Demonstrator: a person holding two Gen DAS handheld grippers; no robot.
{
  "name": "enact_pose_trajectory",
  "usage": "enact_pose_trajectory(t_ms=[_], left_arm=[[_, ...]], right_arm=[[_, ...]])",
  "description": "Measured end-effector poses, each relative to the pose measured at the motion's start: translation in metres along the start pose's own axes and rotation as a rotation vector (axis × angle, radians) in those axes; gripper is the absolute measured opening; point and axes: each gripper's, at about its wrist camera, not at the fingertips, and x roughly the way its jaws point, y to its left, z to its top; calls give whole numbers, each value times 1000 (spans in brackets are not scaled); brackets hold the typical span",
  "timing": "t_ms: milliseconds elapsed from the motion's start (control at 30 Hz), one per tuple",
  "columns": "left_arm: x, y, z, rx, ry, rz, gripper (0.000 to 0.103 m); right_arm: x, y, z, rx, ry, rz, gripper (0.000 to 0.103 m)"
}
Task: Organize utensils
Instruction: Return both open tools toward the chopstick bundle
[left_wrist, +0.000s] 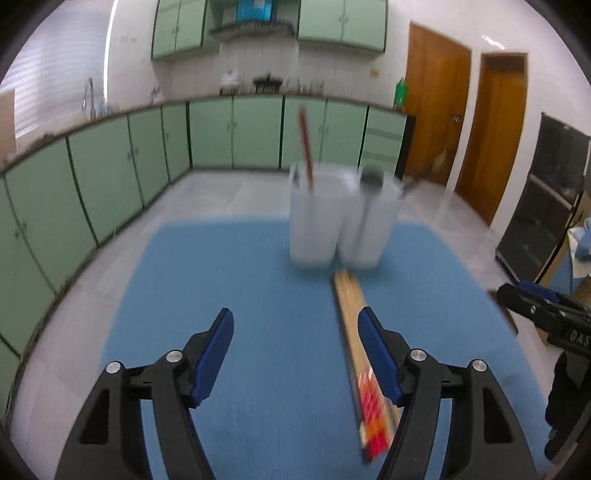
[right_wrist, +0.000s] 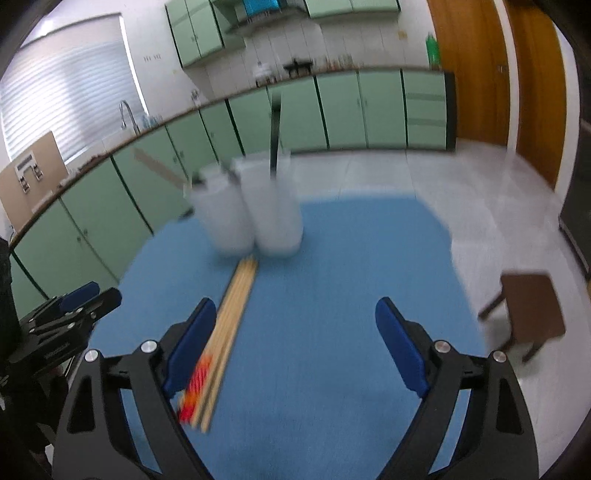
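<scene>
Two white plastic holders (left_wrist: 341, 218) stand side by side at the far end of a blue table (left_wrist: 240, 280); a red-handled utensil (left_wrist: 306, 146) sticks up from the left one. A bundle of wooden chopsticks (left_wrist: 356, 339) with red and orange ends lies on the table in front of them. My left gripper (left_wrist: 295, 325) is open and empty above the table, its right finger over the bundle. In the right wrist view the holders (right_wrist: 255, 206), a dark utensil (right_wrist: 275, 136) and the chopsticks (right_wrist: 229, 321) show. My right gripper (right_wrist: 295, 317) is open and empty, its left finger beside the bundle.
Green kitchen cabinets (left_wrist: 110, 177) run along the left and back walls. Wooden doors (left_wrist: 491, 136) stand at the right. A small brown stool (right_wrist: 532, 310) stands on the floor right of the table. The right gripper shows at the left wrist view's right edge (left_wrist: 543, 310).
</scene>
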Motion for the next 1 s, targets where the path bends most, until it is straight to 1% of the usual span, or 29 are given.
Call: enact_pose_trajectory(t_ms=[67, 167, 300, 400, 433, 500, 567, 600, 667, 933, 1000], left_arm=[[7, 2, -22, -14, 49, 4, 69], [17, 5, -42, -19, 105, 13, 69], [24, 6, -63, -6, 145, 28, 69], [28, 7, -73, -7, 166, 33, 69], [28, 7, -74, -3, 169, 38, 69], [29, 6, -77, 13, 171, 56, 69], [28, 7, -79, 22, 171, 66, 69], [28, 9, -80, 19, 173, 67, 69], [29, 13, -82, 9, 177, 70, 69], [26, 20, -83, -10, 173, 66, 69], [26, 20, -82, -8, 171, 65, 69]], right_arm=[[7, 7, -23, 5, 47, -1, 86], [15, 22, -53, 4, 104, 17, 85], [24, 41, -75, -1, 160, 34, 82], [29, 50, -85, -1, 192, 53, 74], [31, 53, -88, -5, 202, 64, 69], [32, 59, -90, -23, 204, 60, 67], [31, 64, -91, -45, 199, 56, 60], [30, 67, -92, -51, 199, 57, 59], [29, 69, -92, -66, 195, 52, 52], [34, 86, -97, -151, 179, -14, 37], [34, 91, -98, -174, 177, -21, 31]])
